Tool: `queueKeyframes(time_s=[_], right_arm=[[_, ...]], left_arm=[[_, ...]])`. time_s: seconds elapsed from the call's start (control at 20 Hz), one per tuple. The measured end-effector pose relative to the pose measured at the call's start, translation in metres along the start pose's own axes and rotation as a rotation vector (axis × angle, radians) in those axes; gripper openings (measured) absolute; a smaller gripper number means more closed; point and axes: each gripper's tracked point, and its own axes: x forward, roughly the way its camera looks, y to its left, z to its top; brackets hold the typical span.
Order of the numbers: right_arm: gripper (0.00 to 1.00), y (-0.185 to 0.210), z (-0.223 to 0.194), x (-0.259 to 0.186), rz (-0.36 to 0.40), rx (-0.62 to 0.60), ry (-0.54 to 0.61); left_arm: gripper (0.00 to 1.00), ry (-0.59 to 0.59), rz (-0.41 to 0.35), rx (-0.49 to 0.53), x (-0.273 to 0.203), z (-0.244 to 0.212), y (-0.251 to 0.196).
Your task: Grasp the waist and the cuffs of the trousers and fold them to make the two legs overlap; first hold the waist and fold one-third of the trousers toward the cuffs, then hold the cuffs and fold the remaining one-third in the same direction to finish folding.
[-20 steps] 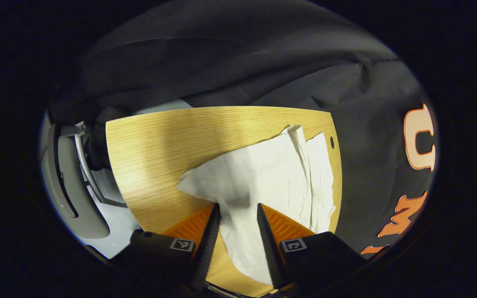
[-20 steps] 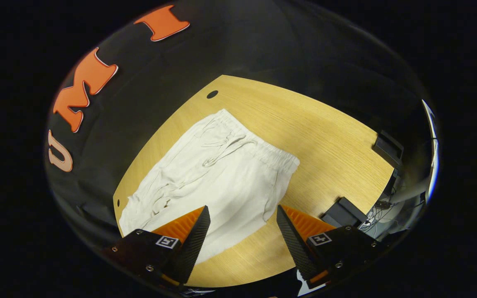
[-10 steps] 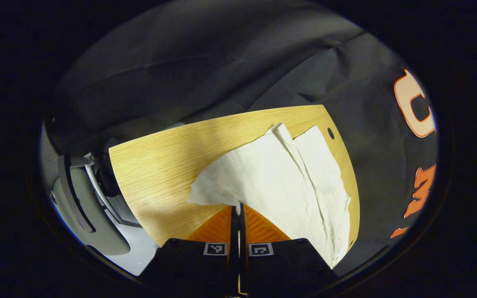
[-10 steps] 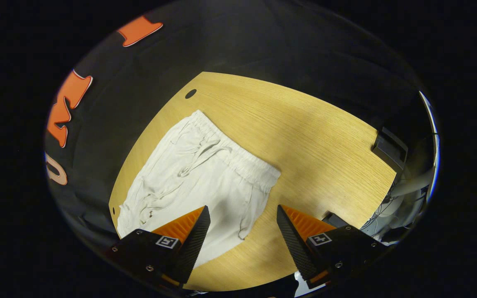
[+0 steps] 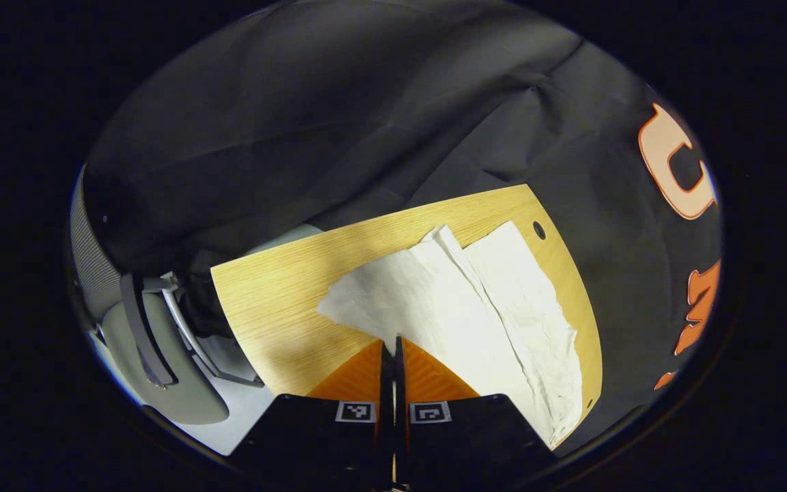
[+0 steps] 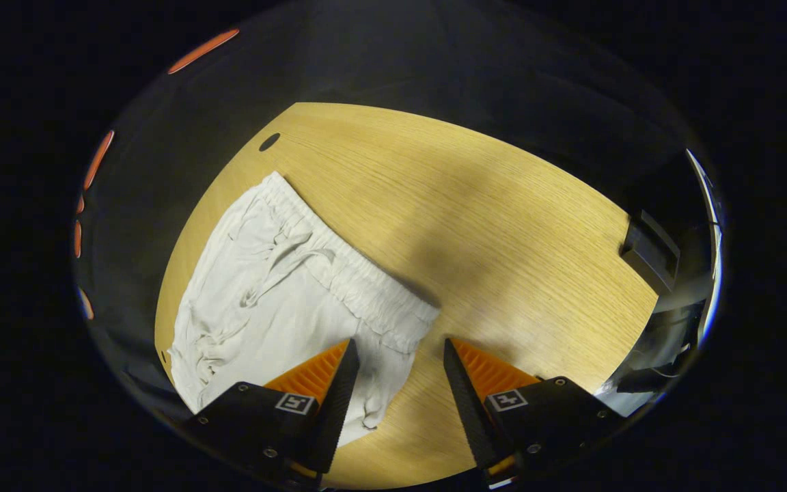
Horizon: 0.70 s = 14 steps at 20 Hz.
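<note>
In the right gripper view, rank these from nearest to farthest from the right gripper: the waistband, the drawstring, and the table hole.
From the right gripper:
1. Waistband, just ahead of its tips.
2. Drawstring, farther up-left on the trousers.
3. Table hole, at the table's far corner.

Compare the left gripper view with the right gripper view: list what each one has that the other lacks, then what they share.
Left gripper view alone: the cuffs end of the white trousers, the left gripper shut on that cloth, and a grey chair beside the table.

Right gripper view alone: the elastic waist with its drawstring, the right gripper open above it, and dark blocks at the table edge.

Shared: the trousers, the wooden table and its small hole.
</note>
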Motion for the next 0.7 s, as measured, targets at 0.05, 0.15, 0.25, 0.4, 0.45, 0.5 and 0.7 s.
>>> queueKeyframes(time_s=[0.05,0.15,0.25,0.4,0.45,0.5,0.7], right_arm=[[0.65,0.000,0.004,0.003,-0.002,0.015,-0.004],[0.59,-0.001,0.008,0.006,-0.003,0.079,0.002],[0.30,0.002,0.009,0.009,0.029,0.174,0.014],[0.11,0.006,0.016,0.004,0.088,0.227,0.002],[0.09,0.007,0.018,0.000,0.094,0.237,-0.002],[0.07,0.009,0.022,-0.006,0.097,0.242,-0.006],[0.06,0.032,0.045,-0.029,0.121,0.237,-0.062]], left_arm=[[0.05,-0.009,0.000,0.007,-0.003,0.000,-0.004],[0.05,-0.022,0.002,0.013,-0.007,-0.001,-0.012],[0.06,-0.028,-0.004,0.022,-0.010,0.001,-0.021],[0.05,-0.023,-0.018,0.024,-0.011,0.009,-0.028],[0.05,-0.019,-0.026,0.016,-0.009,0.013,-0.031],[0.05,-0.015,-0.037,0.015,-0.007,0.018,-0.035],[0.05,0.004,-0.078,0.046,0.008,0.036,-0.050]])
